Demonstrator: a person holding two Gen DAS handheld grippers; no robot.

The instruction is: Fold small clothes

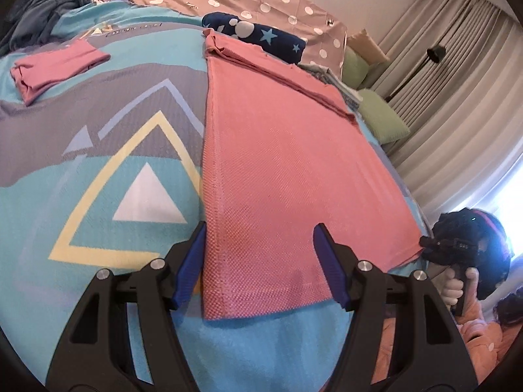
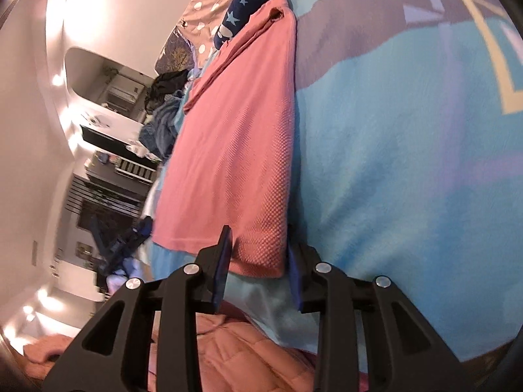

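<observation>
Bedroom in a home: bed covered by a turquoise triangle-patterned blanket (image 1: pixel 98 170), green pillows (image 1: pixel 382 117), pleated beige curtains (image 1: pixel 451 49), heaped clothing (image 1: pixel 42 9)

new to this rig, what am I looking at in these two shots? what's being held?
No robot: a person holds one handheld tool in each hand, with a fisheye camera on each looking along its fingers. The left-wrist view shows the left tool open around the near corner of a pink garment spread on a blue patterned blanket. The right-wrist view shows the right tool open around the other near corner. A folded pink piece lies farther back. Nothing is clamped yet.
</observation>
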